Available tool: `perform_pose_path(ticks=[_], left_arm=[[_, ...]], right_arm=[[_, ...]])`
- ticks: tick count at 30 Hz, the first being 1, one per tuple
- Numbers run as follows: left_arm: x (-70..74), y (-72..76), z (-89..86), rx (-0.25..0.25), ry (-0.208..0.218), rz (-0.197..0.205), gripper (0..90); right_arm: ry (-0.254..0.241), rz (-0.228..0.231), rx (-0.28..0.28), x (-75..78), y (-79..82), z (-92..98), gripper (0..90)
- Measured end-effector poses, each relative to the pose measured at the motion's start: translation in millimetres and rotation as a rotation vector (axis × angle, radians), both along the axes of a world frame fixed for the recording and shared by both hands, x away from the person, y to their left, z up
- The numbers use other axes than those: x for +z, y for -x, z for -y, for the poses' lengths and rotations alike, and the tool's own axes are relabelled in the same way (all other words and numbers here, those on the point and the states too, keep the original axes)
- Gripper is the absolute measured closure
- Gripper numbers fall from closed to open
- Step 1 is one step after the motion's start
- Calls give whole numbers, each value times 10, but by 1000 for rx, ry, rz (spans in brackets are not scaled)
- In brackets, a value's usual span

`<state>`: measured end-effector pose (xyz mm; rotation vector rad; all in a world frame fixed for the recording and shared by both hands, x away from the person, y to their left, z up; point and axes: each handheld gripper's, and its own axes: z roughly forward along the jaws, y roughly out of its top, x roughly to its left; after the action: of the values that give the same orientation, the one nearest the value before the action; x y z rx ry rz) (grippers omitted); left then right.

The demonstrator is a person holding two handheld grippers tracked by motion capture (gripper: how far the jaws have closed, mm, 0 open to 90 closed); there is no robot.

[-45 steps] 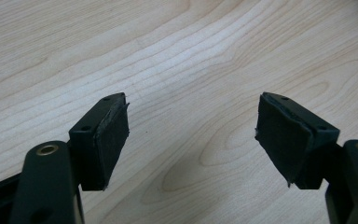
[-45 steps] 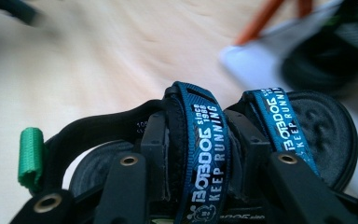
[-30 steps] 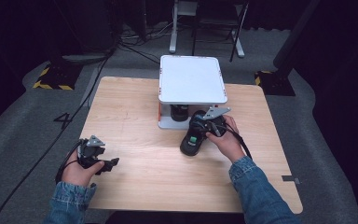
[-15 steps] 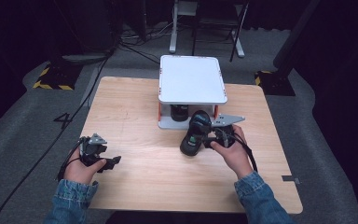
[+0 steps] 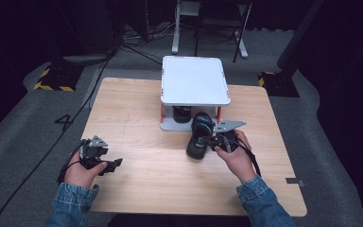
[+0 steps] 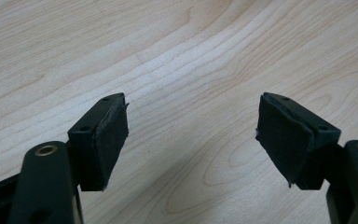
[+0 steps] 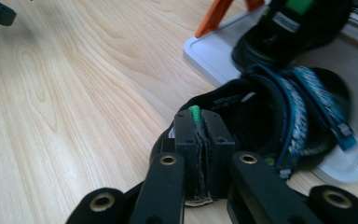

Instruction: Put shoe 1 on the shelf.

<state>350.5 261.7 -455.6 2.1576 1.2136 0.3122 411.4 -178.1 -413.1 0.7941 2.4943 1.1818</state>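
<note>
A: From the high view, where is the right gripper (image 5: 213,142)?

B: Right of the table's (image 5: 137,109) middle, just in front of the white two-level rack (image 5: 194,80). A black shoe (image 5: 200,135) lies at its tip, heel end toward the gripper and toe tucked against the rack's lower shelf. A second dark shoe (image 5: 182,113) stands on that shelf, beyond the held one.

A: And the left gripper (image 5: 105,163)?

B: Well apart from all that, low over bare wood near the table's front left. The person's hand wraps its body and a cable trails behind it.

A: What does the left gripper view give?

B: Its two black jaws stand wide apart, the pads (image 6: 112,135) facing each other across open wood grain, with nothing between them.

A: And the right gripper view?

B: Here the jaws have just been closing and now sit pressed together on a small green tab (image 7: 194,112) at the back rim of the shoe (image 7: 270,116). The shoe opens away just beyond the fingertips, blue-and-grey straps curving off to the right. Farther ahead the other shoe (image 7: 289,28) stands on the white lower shelf (image 7: 209,51), beside an orange post (image 7: 214,16).

A: So clamped?

B: Yes, on the shoe's heel tab.
</note>
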Motion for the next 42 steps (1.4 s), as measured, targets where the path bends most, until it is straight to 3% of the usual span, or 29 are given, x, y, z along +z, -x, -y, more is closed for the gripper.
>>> perform_pose_path(ticks=[7, 11, 13, 15, 17, 20, 25, 29, 33, 37, 42], left_arm=[[10, -14, 39, -9, -1, 3, 255], [9, -24, 39, -12, -7, 2, 254], [6, -28, 43, -9, -9, 2, 255], [-2, -35, 47, -14, -6, 2, 254], [-5, -39, 53, -17, -1, -2, 254], [-6, -43, 56, -18, -4, -5, 253], [-12, -57, 66, -27, -9, -5, 252], [-27, -63, 75, -24, -9, -9, 252], [-33, -60, 75, -21, -4, -13, 252], [-34, -58, 72, -21, -4, -12, 252], [-26, -58, 70, -22, 2, -8, 252]], right_arm=[[6, -21, -43, -36, 57, 184, 826], [-19, -17, -87, -58, 104, 189, 498], [-35, -48, -121, -64, 147, 186, 342], [-16, -97, -162, -113, 195, 165, 239], [16, -104, -184, -175, 244, 135, 202], [49, -118, -203, -324, 294, 89, 193], [91, -92, -254, -580, 272, 21, 198], [103, -84, -268, -675, 265, -19, 198], [128, -28, -304, -827, 264, -79, 194], [91, -23, -333, -884, 248, -89, 167], [80, -34, -343, -870, 244, -92, 178]])
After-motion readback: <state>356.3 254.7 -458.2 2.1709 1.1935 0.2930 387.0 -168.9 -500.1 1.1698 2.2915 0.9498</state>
